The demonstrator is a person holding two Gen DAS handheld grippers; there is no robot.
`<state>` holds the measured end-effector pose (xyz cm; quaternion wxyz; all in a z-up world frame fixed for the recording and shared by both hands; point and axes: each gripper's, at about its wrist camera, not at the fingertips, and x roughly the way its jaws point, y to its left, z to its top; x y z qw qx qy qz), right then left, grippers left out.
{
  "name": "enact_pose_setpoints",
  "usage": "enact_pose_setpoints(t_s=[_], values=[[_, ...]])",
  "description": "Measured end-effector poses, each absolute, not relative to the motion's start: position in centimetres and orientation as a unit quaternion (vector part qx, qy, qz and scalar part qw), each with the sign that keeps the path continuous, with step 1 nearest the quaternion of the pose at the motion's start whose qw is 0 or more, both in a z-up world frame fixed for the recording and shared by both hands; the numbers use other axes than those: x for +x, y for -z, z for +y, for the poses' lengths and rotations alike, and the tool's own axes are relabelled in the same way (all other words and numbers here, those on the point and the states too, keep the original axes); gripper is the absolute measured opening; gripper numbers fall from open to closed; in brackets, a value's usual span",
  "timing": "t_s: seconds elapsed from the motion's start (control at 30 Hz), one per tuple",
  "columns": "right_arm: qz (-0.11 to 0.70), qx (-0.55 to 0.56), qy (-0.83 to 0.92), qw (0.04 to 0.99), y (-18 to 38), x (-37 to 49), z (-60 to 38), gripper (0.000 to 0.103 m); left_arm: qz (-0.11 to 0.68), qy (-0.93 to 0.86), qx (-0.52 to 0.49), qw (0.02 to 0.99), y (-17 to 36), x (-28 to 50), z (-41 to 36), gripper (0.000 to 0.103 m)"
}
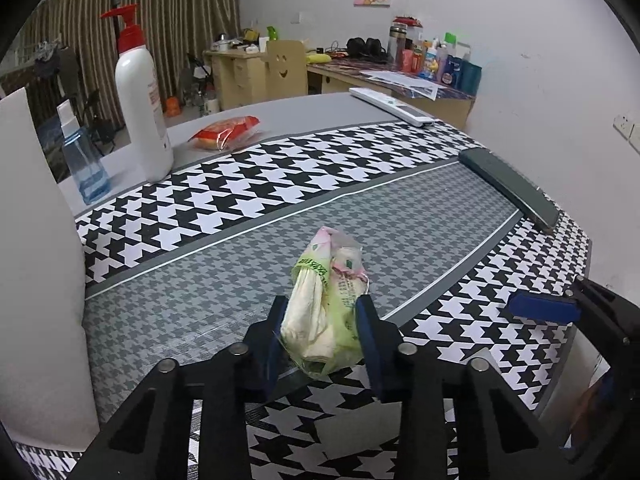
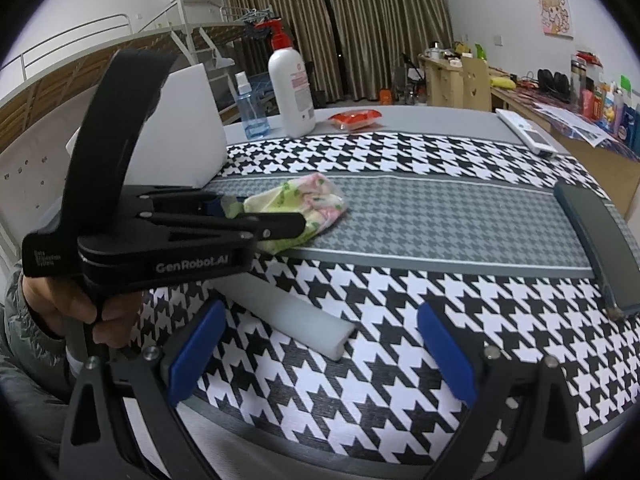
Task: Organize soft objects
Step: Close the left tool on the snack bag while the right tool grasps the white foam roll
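Note:
A soft tissue packet (image 1: 332,272) in green and pink wrapping lies on the grey middle strip of the houndstooth table mat (image 1: 240,184). My left gripper (image 1: 322,308) is shut on its near end, and the blue pads squeeze the wrapping inward. In the right wrist view the same packet (image 2: 316,200) sticks out past the left gripper (image 2: 260,216), which a hand holds from the left. My right gripper (image 2: 320,336) stands open over the mat's near edge with nothing between its fingers. A red soft snack packet (image 1: 226,132) lies at the far side.
A white pump bottle (image 1: 140,112) and a blue spray bottle (image 1: 86,160) stand far left beside a white box (image 1: 36,260). A white foam cylinder (image 2: 296,320) lies near the front edge. A dark flat case (image 1: 512,188) and a white remote (image 1: 392,106) lie to the right.

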<state>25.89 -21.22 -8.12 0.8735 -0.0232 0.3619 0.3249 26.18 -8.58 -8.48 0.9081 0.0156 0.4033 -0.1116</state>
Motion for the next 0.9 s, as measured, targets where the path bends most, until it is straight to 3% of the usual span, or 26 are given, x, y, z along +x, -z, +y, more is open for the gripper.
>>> enact_pose_setpoints(t_s=[0.2,0.47,0.83,0.9], values=[[0.369,-0.03,-0.332,0.868,8.2,26.0,-20.7,0.092,0.383,0.099,0.005,0.918,7.6,25.6,-7.3,0.033],[0.384,-0.067,-0.33,0.86,8.6,26.1,-19.8,0.066,0.366,0.096,-0.002,0.926,6.9,25.2,-6.2,0.033],[0.367,-0.157,-0.354,0.846,8.6,24.8,-18.6,0.045,0.364,0.097,-0.013,0.926,6.9,24.7,-5.2,0.033],[0.366,-0.161,-0.361,0.842,8.6,24.6,-18.5,0.035,0.363,0.098,-0.016,0.926,6.9,24.7,-5.1,0.033]])
